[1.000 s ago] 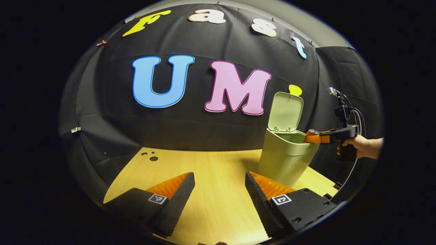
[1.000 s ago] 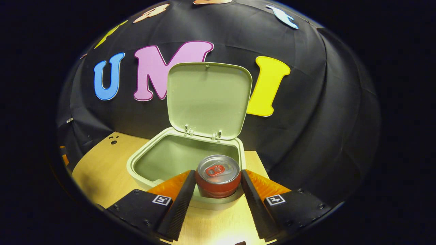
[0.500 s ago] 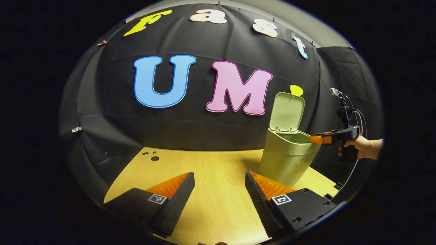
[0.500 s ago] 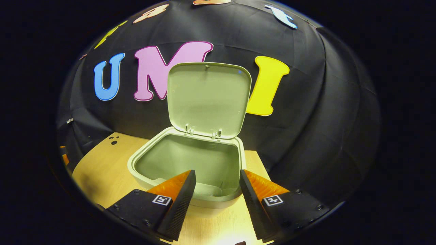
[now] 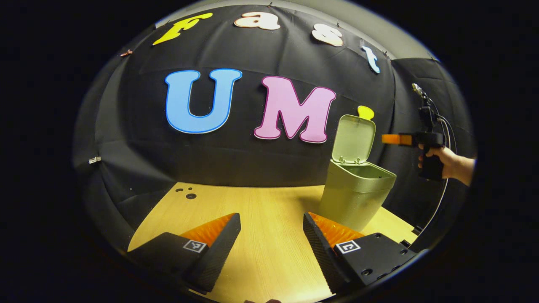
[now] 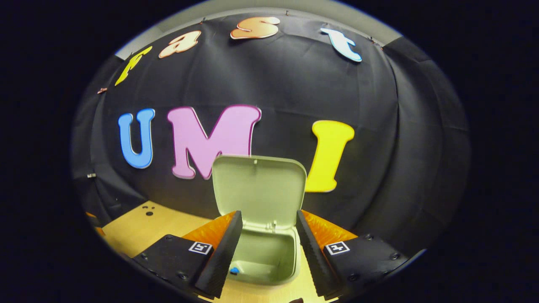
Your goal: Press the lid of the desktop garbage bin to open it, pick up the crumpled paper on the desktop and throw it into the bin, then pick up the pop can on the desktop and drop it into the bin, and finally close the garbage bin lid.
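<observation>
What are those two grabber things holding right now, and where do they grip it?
Nothing. The right gripper has open, empty jaws above the bin, whose lid stands up. The left gripper hangs open over the table.

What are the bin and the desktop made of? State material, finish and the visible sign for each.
Garbage bin with raised lid: probably moulded plastic, pale green, satin; rounded corners, a thin rim and soft, dull highlights suggest so.
Desktop: wood or wood-look laminate, light and smooth; straight grain lines show, but solid or veneer cannot be told.
</observation>
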